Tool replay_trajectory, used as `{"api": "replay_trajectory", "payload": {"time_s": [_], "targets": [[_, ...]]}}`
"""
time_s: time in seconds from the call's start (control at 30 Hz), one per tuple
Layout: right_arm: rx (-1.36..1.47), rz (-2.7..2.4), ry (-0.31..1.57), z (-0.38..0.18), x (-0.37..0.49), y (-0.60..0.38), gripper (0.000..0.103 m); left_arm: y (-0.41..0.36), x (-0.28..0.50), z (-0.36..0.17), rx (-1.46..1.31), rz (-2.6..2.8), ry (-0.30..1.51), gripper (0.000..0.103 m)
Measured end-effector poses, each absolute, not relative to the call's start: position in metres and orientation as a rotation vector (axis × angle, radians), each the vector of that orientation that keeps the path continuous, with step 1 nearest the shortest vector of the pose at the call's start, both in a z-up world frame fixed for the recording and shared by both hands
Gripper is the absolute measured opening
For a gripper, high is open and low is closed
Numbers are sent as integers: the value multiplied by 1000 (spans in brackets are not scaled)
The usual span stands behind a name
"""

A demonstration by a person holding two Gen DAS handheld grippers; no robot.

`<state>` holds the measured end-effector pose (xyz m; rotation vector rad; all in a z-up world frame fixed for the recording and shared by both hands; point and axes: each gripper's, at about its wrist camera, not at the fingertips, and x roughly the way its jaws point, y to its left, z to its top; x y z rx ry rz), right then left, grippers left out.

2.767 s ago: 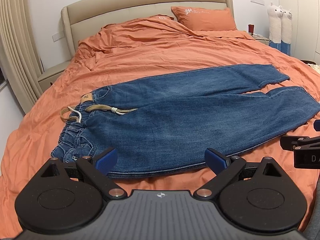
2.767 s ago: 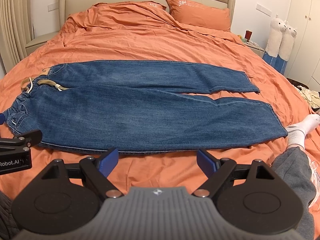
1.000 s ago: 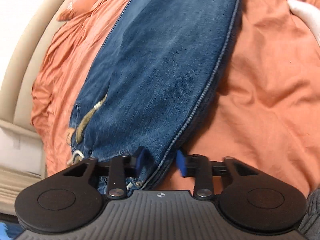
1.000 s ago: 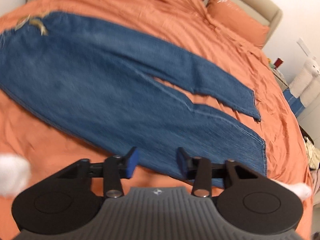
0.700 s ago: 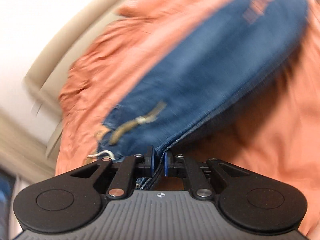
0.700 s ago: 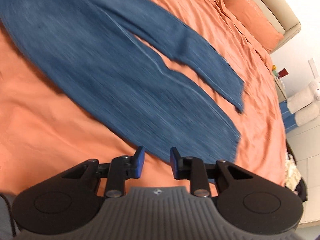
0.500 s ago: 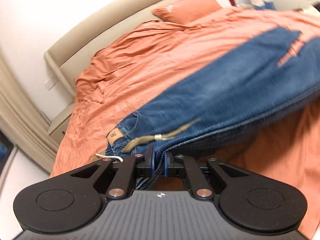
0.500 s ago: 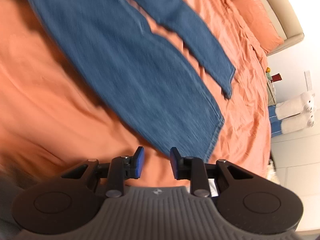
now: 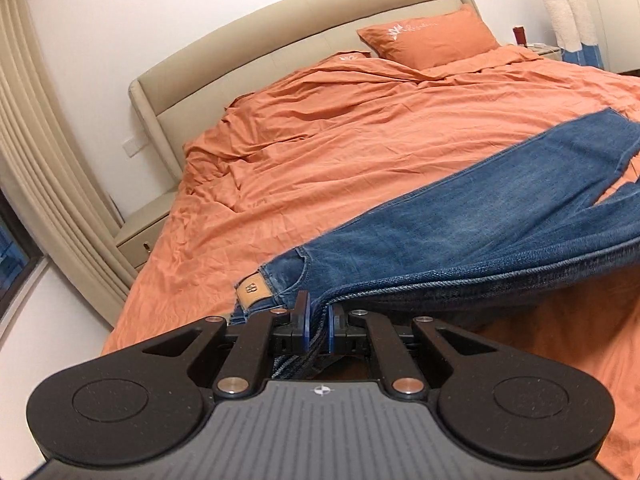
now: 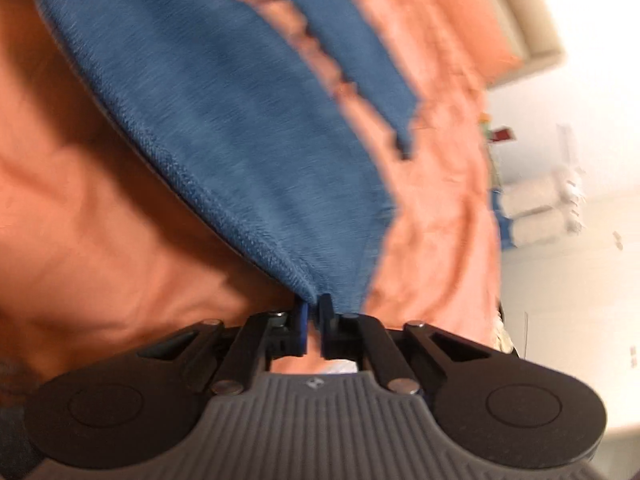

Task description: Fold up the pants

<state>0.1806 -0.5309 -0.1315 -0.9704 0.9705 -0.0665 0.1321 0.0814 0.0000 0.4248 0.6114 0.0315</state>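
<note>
Blue jeans [image 9: 460,236] lie across the orange bed. My left gripper [image 9: 318,322] is shut on the near waistband edge and holds it lifted, so the near side seam hangs taut above the sheet. A tan leather patch [image 9: 252,290] shows on the far waistband. My right gripper [image 10: 314,320] is shut on the hem corner of the near leg of the jeans [image 10: 224,128], lifted off the bed. The far leg lies flat beyond. The right wrist view is blurred.
The orange duvet [image 9: 360,128] covers the bed, with a pillow [image 9: 428,36] and beige headboard [image 9: 280,44] at the far end. A nightstand [image 9: 140,236] and curtain [image 9: 48,184] stand at left. Two plush alpacas [image 9: 564,4] stand at the far right.
Both grippers closed on the near edge of the jeans, left at the waistband, right at the hem. The near leg has risen off the bed.
</note>
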Motion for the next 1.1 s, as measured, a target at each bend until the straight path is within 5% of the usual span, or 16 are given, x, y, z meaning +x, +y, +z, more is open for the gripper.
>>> {"api": "replay_trajectory", "payload": {"time_s": [0.4,0.73,1.1], "targets": [[-803,-313,742,9,230,-522,0,83,164,44,457,56,514,6],[-860,-346,846,-60,397,-506,0,74,331,-4,561,54,663,6],[-1005,-339,1003,-183,535,-486,0,83,453,-138,596,-4,927,7]]}}
